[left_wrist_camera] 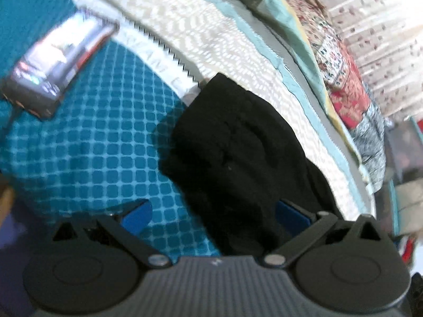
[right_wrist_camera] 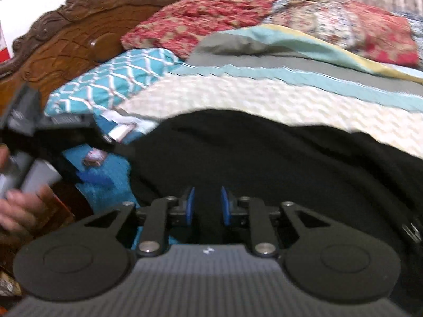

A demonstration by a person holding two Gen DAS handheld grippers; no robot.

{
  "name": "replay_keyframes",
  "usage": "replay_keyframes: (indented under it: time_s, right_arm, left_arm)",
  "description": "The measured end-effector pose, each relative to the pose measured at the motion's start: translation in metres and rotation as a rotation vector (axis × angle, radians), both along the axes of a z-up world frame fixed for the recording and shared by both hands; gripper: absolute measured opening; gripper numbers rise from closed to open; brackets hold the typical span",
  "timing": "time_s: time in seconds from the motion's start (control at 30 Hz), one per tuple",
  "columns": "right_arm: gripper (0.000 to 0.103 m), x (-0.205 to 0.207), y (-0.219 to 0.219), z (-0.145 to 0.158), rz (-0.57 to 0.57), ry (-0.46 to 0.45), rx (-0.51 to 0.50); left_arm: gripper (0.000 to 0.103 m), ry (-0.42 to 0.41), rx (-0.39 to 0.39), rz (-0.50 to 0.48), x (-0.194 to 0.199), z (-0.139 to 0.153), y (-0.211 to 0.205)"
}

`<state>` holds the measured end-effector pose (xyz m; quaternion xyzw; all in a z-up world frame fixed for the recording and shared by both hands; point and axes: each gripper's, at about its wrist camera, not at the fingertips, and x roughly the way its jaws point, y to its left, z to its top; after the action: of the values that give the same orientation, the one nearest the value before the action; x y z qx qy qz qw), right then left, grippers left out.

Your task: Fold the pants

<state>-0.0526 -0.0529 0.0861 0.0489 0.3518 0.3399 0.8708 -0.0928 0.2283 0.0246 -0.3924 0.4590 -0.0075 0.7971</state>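
Observation:
The black pants (left_wrist_camera: 238, 153) lie bunched on a teal checked bedsheet (left_wrist_camera: 92, 145), partly over a cream quilt (left_wrist_camera: 211, 39). My left gripper (left_wrist_camera: 214, 212) is wide open, its blue pads (left_wrist_camera: 136, 215) spread either side of the near end of the pants, with the right pad against the cloth. In the right wrist view the pants (right_wrist_camera: 277, 163) spread broad and dark across the bed. My right gripper (right_wrist_camera: 207, 206) hovers over them with jaws partly open and nothing between the blue pads (right_wrist_camera: 189, 206). The left gripper and the hand holding it (right_wrist_camera: 23, 158) show at the left edge.
A dark boxed item (left_wrist_camera: 55, 66) lies on the sheet at upper left. Folded quilts and a red floral blanket (right_wrist_camera: 238, 18) pile along the far side. A teal patterned pillow (right_wrist_camera: 113, 79) rests against a carved wooden headboard (right_wrist_camera: 66, 39).

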Motion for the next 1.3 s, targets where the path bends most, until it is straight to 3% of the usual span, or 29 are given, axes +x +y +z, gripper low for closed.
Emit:
replay_keyframes:
  time_s: [0.13,0.2,0.23,0.27,0.3,0.37,0.43,0.7,0.8,0.97,1.1,1.13,1.17,1.2,1.23,1.3]
  right_arm:
    - [0.02,0.037,0.028,-0.015,-0.045,0.129,0.107]
    - [0.019,0.056,0.046,-0.044,-0.051,0.308,0.107]
    - [0.02,0.063,0.053,-0.068,-0.049,0.434,0.092]
    - [0.018,0.062,0.05,-0.079,-0.088,0.454,0.124]
    - [0.018,0.06,0.042,-0.084,-0.114,0.472,0.18]
    - [0.016,0.061,0.032,-0.087,-0.129,0.519,0.235]
    - [0.015,0.06,0.026,-0.088,-0.137,0.55,0.263]
    - [0.014,0.051,-0.005,-0.089,-0.199,0.622,0.38]
    - [0.015,0.037,-0.027,-0.085,-0.244,0.611,0.434]
    - [0.018,0.004,-0.091,-0.069,-0.388,0.483,0.422]
    - [0.025,-0.007,-0.128,-0.074,-0.504,0.486,0.481]
    - [0.033,-0.01,-0.133,-0.076,-0.522,0.486,0.496]
    - [0.045,-0.012,-0.137,-0.077,-0.526,0.487,0.536]
    - [0.05,-0.015,-0.138,-0.078,-0.525,0.487,0.573]
    - [0.057,-0.018,-0.138,-0.077,-0.53,0.48,0.595]
    - [0.064,-0.019,-0.139,-0.074,-0.528,0.457,0.602]
  left_arm:
    - [0.103,-0.018,-0.088,0.024,0.016,-0.018,0.003]
    - [0.102,-0.033,-0.116,0.043,0.022,-0.024,0.006]
    - [0.094,-0.036,-0.119,0.052,0.024,-0.027,0.005]
    - [0.067,-0.036,-0.11,0.053,0.026,-0.026,0.004]
    - [0.054,-0.026,-0.078,0.049,0.028,-0.025,0.002]
    - [0.044,-0.054,-0.063,0.03,0.028,-0.021,0.0]
    - [0.042,-0.091,-0.053,-0.011,0.03,-0.015,-0.008]
    - [0.04,-0.302,0.343,-0.292,0.029,0.039,-0.106]
    - [0.041,-0.333,0.37,-0.362,0.032,0.047,-0.127]
    - [0.035,-0.335,0.404,-0.487,0.031,0.038,-0.162]
    - [0.035,-0.306,0.444,-0.557,0.038,0.023,-0.187]
    - [0.042,-0.306,0.46,-0.56,0.035,0.024,-0.189]
    - [0.055,-0.31,0.458,-0.574,0.034,0.026,-0.191]
    - [0.065,-0.312,0.452,-0.587,0.031,0.028,-0.19]
    - [0.081,-0.309,0.45,-0.598,0.029,0.03,-0.19]
    - [0.082,-0.324,0.442,-0.612,0.02,0.036,-0.185]
